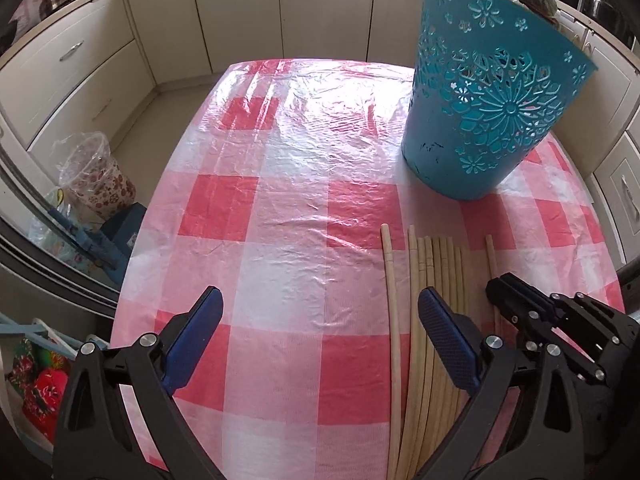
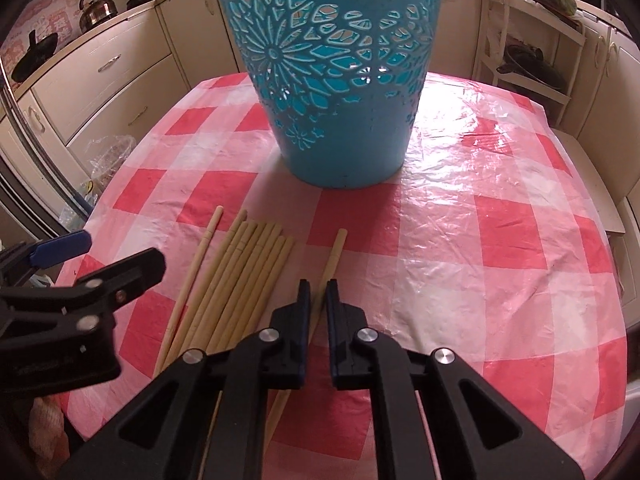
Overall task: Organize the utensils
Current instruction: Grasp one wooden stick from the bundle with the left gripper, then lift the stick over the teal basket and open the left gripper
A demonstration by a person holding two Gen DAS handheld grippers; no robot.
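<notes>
From the left wrist camera, the left gripper [image 1: 320,320] stood wide apart with nothing between its blue pads, low over the red-and-white checked tablecloth [image 1: 280,216]. Its right finger [image 1: 446,344] overlapped a bundle of wooden chopsticks [image 1: 436,264] lying side by side; one loose chopstick [image 1: 390,280] lay just inside that finger. Ahead and to the right stood an upright blue cut-out basket [image 1: 488,108]. The right gripper [image 1: 496,288] showed at the right edge, over another single chopstick [image 1: 491,256].

From the right wrist camera, the right gripper [image 2: 318,292] was nearly closed around the lone chopstick [image 2: 334,256], which ran between its fingers; whether the pads pinched it could not be told. The bundle [image 2: 256,256] lay just left, the basket [image 2: 336,80] straight ahead, the left gripper [image 2: 80,264] far left.
</notes>
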